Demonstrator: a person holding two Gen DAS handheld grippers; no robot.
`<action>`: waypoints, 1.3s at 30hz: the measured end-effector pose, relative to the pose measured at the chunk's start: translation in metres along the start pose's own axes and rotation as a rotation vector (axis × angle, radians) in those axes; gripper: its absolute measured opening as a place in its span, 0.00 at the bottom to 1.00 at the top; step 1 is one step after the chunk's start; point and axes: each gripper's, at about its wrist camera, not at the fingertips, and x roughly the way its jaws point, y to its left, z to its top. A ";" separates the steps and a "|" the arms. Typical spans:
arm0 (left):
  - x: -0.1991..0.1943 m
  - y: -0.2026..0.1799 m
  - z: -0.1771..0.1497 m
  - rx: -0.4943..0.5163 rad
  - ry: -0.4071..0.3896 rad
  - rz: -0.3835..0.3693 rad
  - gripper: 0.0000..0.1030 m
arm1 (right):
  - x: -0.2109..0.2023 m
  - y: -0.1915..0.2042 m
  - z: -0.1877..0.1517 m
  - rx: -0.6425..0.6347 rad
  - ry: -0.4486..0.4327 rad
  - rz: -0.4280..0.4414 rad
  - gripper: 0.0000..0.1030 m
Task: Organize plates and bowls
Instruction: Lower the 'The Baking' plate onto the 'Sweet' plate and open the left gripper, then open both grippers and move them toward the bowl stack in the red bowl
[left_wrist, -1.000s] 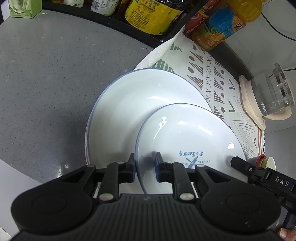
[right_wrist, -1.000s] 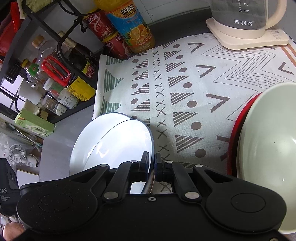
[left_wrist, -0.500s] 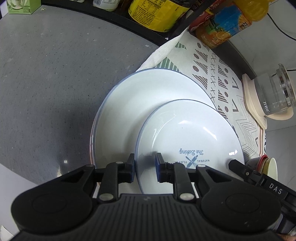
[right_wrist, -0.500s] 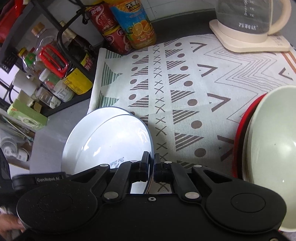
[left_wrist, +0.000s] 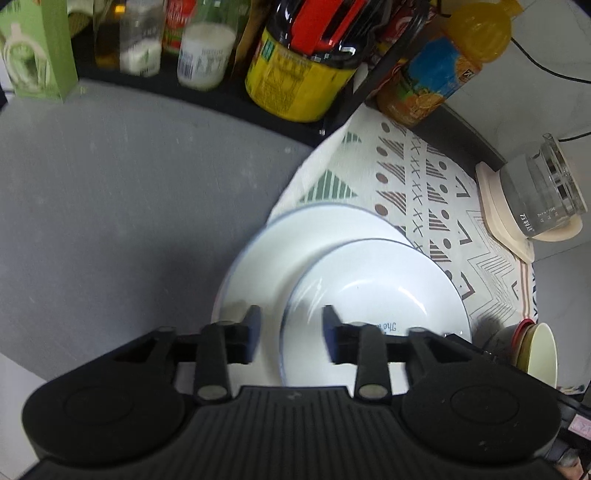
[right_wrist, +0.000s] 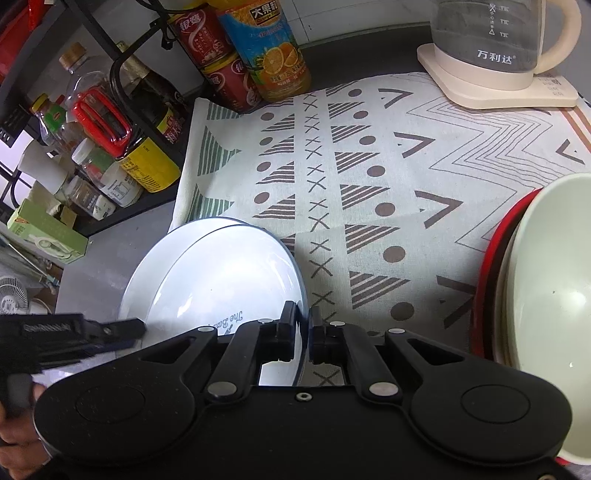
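Lower centre, the small plate (right_wrist: 229, 280) sits on the large plate (left_wrist: 280, 254), seemingly stacked. The right claw (right_wrist: 303, 334) pinches its rim; the left claw (left_wrist: 291, 332) gapes, gripping nothing. Nested bowls (right_wrist: 546, 295) wait at the right edge.

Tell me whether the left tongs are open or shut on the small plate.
Open. The left tongs have a clear gap between the fingers, with the small plate rim between them untouched; the right tongs pinch it.
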 end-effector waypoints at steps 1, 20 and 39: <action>-0.003 0.001 0.001 0.003 -0.008 0.003 0.46 | 0.001 0.000 0.000 0.004 -0.003 -0.001 0.06; 0.022 0.029 -0.002 -0.041 0.047 0.032 0.39 | 0.022 0.013 -0.003 -0.022 0.023 -0.049 0.14; 0.020 0.021 0.003 0.010 0.061 0.071 0.32 | 0.029 0.022 -0.007 -0.042 0.026 -0.067 0.22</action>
